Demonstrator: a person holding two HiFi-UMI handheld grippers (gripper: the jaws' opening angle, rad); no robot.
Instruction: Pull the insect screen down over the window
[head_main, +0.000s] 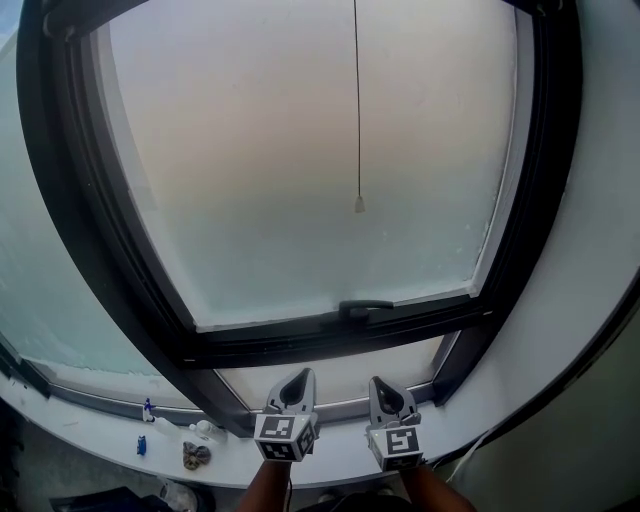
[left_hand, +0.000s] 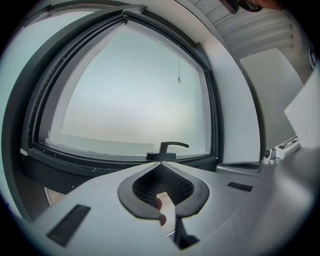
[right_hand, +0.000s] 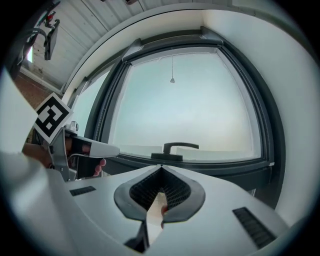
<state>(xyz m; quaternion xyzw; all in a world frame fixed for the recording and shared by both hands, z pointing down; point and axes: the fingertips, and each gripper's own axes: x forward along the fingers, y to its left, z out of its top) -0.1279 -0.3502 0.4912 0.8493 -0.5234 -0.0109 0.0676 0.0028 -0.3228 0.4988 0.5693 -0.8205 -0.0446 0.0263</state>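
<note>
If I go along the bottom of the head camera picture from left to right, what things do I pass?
small blue object → brownish clump → left tongs → right tongs. Both tongs are shut and hold nothing.

No legible text, brand or number is recorded.

The only signs noted are black-and-white square coded markers (head_main: 279, 430), and no letters or numerals are contained in them. In the head view one is carried by the left gripper (head_main: 299, 374) on its cube (head_main: 283, 440) and one by the right gripper (head_main: 380, 383) on its own cube. A further marker is seen on the left gripper's cube in the right gripper view. Any print on the small items (head_main: 196, 455) on the sill (head_main: 90, 420) is too small to be made out.
</note>
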